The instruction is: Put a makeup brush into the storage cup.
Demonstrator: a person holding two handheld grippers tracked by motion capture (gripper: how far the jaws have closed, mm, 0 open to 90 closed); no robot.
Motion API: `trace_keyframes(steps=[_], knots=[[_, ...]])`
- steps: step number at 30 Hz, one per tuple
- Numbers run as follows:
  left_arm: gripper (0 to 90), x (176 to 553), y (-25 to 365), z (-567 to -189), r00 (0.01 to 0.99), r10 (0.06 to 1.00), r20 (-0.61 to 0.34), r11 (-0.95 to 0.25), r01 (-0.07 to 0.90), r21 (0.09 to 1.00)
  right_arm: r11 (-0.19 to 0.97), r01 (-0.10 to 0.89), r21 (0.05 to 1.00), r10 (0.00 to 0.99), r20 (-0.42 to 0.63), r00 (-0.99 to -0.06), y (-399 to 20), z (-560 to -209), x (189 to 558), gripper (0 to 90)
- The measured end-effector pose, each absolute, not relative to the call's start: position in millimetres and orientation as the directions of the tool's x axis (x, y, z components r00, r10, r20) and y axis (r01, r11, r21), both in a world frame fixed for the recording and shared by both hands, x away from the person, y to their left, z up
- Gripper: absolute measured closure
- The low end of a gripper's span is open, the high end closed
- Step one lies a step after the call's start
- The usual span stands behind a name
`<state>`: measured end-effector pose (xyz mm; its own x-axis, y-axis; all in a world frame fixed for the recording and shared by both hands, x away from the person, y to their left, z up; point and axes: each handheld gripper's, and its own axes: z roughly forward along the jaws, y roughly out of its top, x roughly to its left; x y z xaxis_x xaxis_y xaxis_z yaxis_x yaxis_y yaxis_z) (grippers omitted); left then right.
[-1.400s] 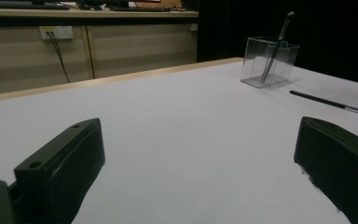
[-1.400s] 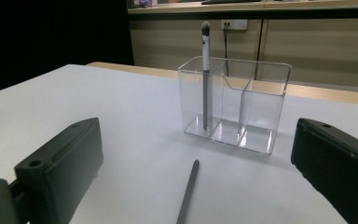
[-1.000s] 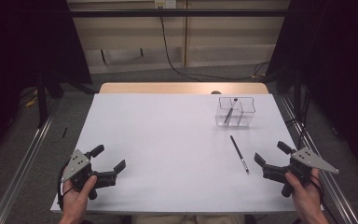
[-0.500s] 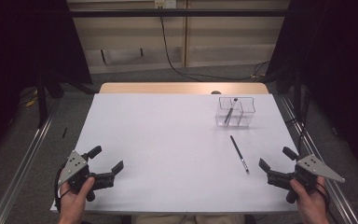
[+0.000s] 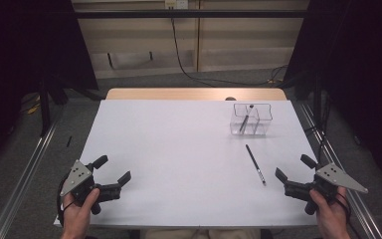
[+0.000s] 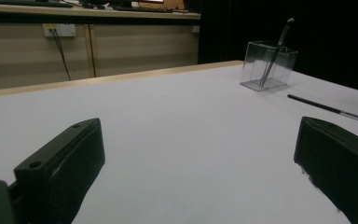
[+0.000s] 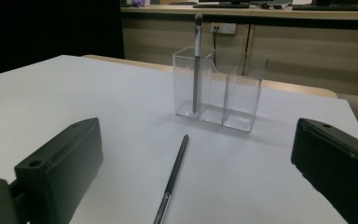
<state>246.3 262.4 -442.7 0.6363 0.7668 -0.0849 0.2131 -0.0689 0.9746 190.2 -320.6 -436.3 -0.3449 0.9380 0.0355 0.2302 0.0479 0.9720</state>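
The right gripper point(image 5: 295, 175) sits near the loose pen point(image 5: 255, 165) with jaws apart and empty — a pre-grasp pause, I judge. The left gripper point(image 5: 110, 173) is spread too. Next: close on the pen, then lift it to the clear holder point(image 5: 251, 119).

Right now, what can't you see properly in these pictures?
- Loose pen: near end cut off by the right gripper view's bottom edge.
- Pen in the clear holder: too small in the high view to tell its tip.
- Right hand-held gripper: the hand hides its grip.
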Motion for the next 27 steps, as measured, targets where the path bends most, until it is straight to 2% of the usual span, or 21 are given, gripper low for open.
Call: trace_keyframes(steps=[11, 27], knots=[[1.8, 247.7, 261.2, -444.4, 0.633, 0.77, -0.079, -0.083, 0.223, 0.971, 0.037, 0.26, 0.965, 0.915, 0.072, -0.397, -315.6, -424.6, 213.8, 2.1], [1.8, 249.1, 261.0, -445.1, 0.632, 0.771, -0.078, -0.093, 0.232, 0.968, 0.072, 0.253, 0.965, 0.89, 0.053, -0.454, -297.5, -409.5, 257.5, 0.6]])
